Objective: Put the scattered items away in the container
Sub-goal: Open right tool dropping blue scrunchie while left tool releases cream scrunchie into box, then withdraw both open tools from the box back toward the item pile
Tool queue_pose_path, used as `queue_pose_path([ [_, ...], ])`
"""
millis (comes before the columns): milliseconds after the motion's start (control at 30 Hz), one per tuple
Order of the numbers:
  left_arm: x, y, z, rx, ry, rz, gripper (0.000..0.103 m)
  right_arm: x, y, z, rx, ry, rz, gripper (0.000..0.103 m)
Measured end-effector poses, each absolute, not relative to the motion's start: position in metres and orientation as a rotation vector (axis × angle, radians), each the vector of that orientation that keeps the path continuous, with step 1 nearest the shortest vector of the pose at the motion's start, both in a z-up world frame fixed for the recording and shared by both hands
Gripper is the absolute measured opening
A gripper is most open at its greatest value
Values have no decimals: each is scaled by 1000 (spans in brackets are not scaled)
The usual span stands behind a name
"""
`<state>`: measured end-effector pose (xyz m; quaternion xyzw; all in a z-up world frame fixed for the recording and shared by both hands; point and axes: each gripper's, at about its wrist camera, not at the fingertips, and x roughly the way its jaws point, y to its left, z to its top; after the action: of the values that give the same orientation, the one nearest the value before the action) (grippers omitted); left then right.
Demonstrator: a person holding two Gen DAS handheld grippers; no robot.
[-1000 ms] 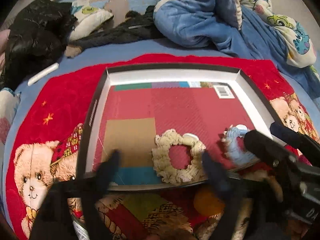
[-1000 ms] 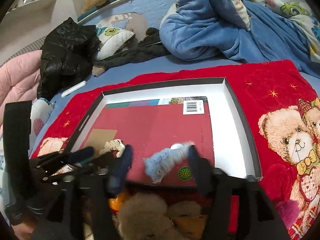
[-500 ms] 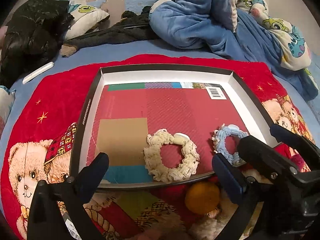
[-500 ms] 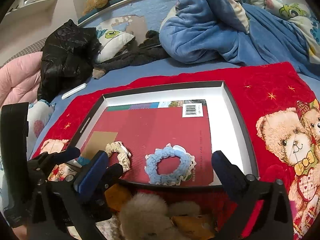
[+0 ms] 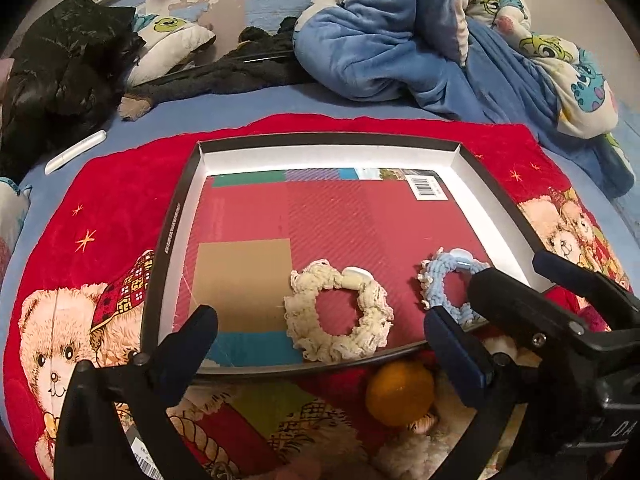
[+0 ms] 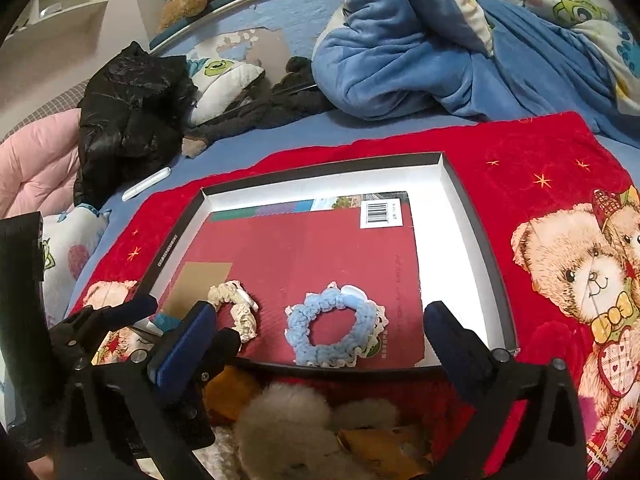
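While both tools gaped wide and empty, the blue scrunchie looked soft, light, best pinched across its ruffled band.

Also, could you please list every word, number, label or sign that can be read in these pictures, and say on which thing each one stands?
No text reads in full.
Barcode label on the red book in the box: digits too small to read.
White lettering on the box's left black wall: too blurred to read.
"DA", cut off, on the right gripper's body in the left wrist view.
Barcode tag at the bottom edge: unreadable.
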<state>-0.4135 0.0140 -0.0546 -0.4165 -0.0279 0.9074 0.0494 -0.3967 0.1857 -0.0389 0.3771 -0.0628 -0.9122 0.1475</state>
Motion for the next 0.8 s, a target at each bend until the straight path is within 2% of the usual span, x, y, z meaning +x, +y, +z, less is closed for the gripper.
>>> queue_pose_path([
  [367, -393, 14, -26, -1139, -64, 2812, 103, -379, 185, -14, 944, -171, -2628, 103],
  [667, -332, -1, 50, -908, -130, 2897, 103, -333, 183, 43, 745, -217, -2604, 103],
  [800, -287, 1, 94, -794, -88, 2936, 103, -306, 178, 77, 702, -221, -2586, 103],
])
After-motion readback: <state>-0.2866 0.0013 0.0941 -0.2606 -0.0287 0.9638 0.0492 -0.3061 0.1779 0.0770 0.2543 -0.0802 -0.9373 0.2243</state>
